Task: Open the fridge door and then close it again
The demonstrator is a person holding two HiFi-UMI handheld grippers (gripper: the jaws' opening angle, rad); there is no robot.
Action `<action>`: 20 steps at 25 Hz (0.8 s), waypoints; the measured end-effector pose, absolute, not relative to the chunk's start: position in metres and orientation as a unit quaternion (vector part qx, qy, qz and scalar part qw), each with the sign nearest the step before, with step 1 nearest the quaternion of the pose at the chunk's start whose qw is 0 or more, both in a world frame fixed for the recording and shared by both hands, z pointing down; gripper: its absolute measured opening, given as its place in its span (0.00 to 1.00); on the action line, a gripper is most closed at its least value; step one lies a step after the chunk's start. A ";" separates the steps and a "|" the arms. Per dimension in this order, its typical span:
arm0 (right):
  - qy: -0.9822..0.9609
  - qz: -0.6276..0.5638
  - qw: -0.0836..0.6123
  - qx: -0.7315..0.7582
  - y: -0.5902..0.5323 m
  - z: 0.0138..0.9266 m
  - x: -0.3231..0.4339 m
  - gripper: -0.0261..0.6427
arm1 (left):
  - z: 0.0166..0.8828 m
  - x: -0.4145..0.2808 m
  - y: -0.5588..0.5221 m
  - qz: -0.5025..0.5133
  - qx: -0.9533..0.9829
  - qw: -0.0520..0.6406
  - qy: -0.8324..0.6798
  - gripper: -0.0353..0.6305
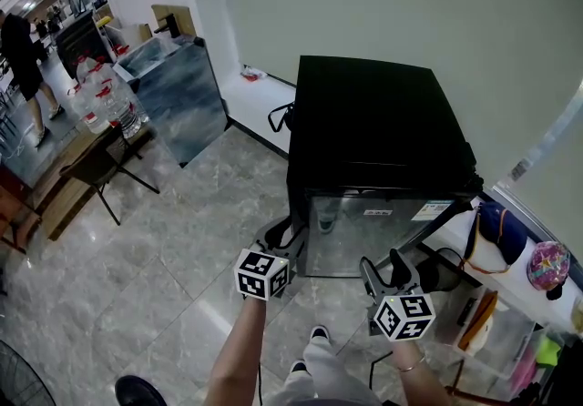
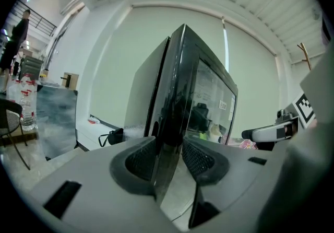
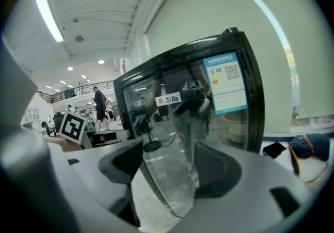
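A small black fridge (image 1: pixel 373 122) with a glass door (image 1: pixel 383 231) stands on the tiled floor against the wall. As far as I can tell, the door lies against the cabinet. My left gripper (image 1: pixel 284 236) is at the door's left edge. In the left gripper view that dark edge (image 2: pixel 175 106) fills the gap of the left gripper (image 2: pixel 169 161), with both pads against it. My right gripper (image 1: pixel 383 269) hovers in front of the door's lower right part. In the right gripper view the right gripper (image 3: pixel 169 164) stands open, facing the glass (image 3: pixel 188 112) and holding nothing.
A low white ledge (image 1: pixel 515 304) right of the fridge carries a dark bag (image 1: pixel 501 231) and a pink cap (image 1: pixel 547 265). To the left are a grey-blue cabinet (image 1: pixel 178 95), water bottles (image 1: pixel 105 104) and a folding chair (image 1: pixel 100 167). A person (image 1: pixel 23 58) stands far left.
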State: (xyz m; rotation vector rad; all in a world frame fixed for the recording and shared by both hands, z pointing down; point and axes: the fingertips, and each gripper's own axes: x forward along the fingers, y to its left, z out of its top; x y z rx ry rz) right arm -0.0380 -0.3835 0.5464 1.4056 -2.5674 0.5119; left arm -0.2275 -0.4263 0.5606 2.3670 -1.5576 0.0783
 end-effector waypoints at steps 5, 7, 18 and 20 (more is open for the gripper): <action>-0.864 0.171 0.083 0.467 -0.381 0.544 -0.041 0.49 | 0.560 -0.228 -0.426 0.033 0.824 0.161 -0.542 0.29; -0.864 0.170 0.082 0.466 -0.380 0.541 -0.042 0.49 | 0.559 -0.228 -0.425 0.036 0.823 0.163 -0.543 0.29; -0.865 0.167 0.077 0.466 -0.372 0.533 -0.038 0.48 | 0.559 -0.229 -0.423 0.035 0.816 0.172 -0.550 0.29; -0.866 0.166 0.075 0.466 -0.371 0.531 -0.037 0.48 | 0.559 -0.228 -0.423 0.037 0.815 0.173 -0.551 0.29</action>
